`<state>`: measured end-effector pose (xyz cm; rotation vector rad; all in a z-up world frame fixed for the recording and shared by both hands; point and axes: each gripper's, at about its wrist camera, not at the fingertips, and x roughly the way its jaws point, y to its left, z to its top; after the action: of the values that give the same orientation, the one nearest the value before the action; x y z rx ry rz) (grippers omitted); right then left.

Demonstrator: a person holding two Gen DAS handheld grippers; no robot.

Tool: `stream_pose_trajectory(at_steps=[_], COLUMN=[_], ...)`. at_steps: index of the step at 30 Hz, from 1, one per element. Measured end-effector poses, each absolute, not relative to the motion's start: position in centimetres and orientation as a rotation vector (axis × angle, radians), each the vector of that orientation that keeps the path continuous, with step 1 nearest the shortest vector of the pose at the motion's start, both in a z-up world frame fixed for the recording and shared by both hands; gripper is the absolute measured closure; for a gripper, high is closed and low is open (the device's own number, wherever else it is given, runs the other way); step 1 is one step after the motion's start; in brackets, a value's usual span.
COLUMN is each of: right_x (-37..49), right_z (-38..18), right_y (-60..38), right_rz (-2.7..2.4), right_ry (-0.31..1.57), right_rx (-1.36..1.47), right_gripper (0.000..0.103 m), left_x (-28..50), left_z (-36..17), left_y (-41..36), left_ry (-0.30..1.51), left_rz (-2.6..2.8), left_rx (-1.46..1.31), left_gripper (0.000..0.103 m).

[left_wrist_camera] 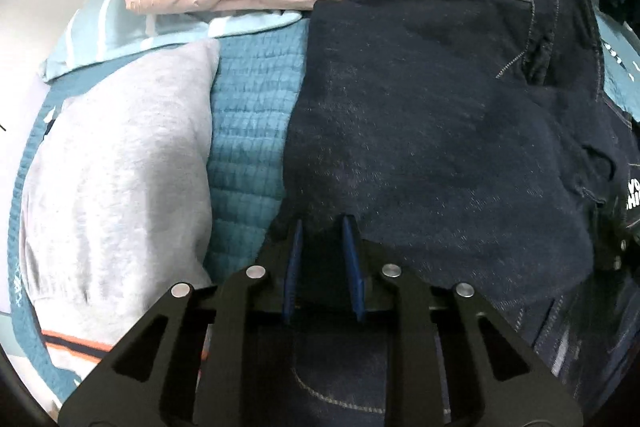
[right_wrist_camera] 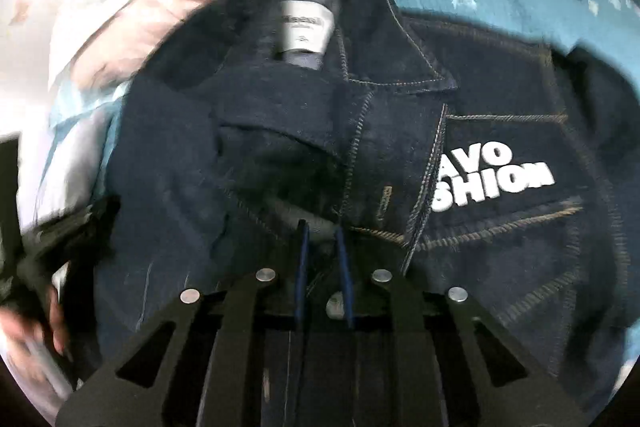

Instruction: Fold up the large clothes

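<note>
The dark denim jacket lies on the bed over the teal quilt, directly under and ahead of both tongs; its long axis appears to run up the right wrist view, from the tongs to the collar. The left tongs and right tongs stand nearly together, each seemingly pinching a denim fold, neither plainly nearer. The right view alone shows collar, neck label and white lettering; the left alone shows the grey garment just beside.
</note>
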<state>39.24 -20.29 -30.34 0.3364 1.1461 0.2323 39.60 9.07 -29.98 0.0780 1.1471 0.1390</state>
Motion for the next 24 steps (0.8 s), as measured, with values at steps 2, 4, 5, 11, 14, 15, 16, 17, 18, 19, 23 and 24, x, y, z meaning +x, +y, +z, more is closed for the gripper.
stream_pose_trajectory(at_steps=[2,4,5,11,14,15,16,17,18,19,23,24], right_x=[39.6,39.2,38.9,36.6,34.7,34.2,33.5,33.0,32.4,31.8,28.6,28.0], right_z=[-30.4,-30.0,-29.9,-28.1,-27.0,-26.8,-26.5,-26.3,-26.2,-26.3,-26.2,-26.1], right_y=[-21.0,-21.1,-21.1,-22.7,-24.3,-24.6,-25.2,-26.0,-26.8,-27.4,-31.4,-32.1], right_rz=[0.225,0.237,0.242,0.252,0.229,0.217,0.204,0.194,0.189,0.178,0.115,0.098], right_ry=[1.166,1.159,1.152,1.105,1.071,1.056,1.042,1.036,1.033,1.03,1.008,1.0], right_rx=[0.401,0.38,0.371,0.406,0.376,0.37,0.364,0.36,0.363,0.369,0.383,0.381], right_gripper=[0.098,0.099,0.099,0.091,0.063,0.051,0.047,0.047,0.045,0.045,0.045,0.044], left_x=[39.7,39.6,39.8,38.1,37.0,36.4,35.9,35.5,35.3,34.9,32.9,32.4], left_z=[-29.7,-29.3,-29.2,-27.7,-26.8,-26.4,-26.0,-25.7,-25.6,-25.4,-24.7,-24.6], left_y=[9.0,8.7,8.6,7.3,6.8,6.6,6.2,5.8,5.7,5.3,3.4,2.8], left_ry=[1.152,1.151,1.153,1.129,1.129,1.122,1.113,1.112,1.113,1.114,1.108,1.111], left_rz=[0.145,0.15,0.157,0.162,0.155,0.153,0.149,0.145,0.141,0.139,0.125,0.111], left_rx=[0.085,0.099,0.107,0.153,0.15,0.154,0.159,0.161,0.162,0.166,0.199,0.2], left_gripper=[0.08,0.079,0.076,0.035,0.031,0.028,0.026,0.026,0.026,0.026,0.026,0.026])
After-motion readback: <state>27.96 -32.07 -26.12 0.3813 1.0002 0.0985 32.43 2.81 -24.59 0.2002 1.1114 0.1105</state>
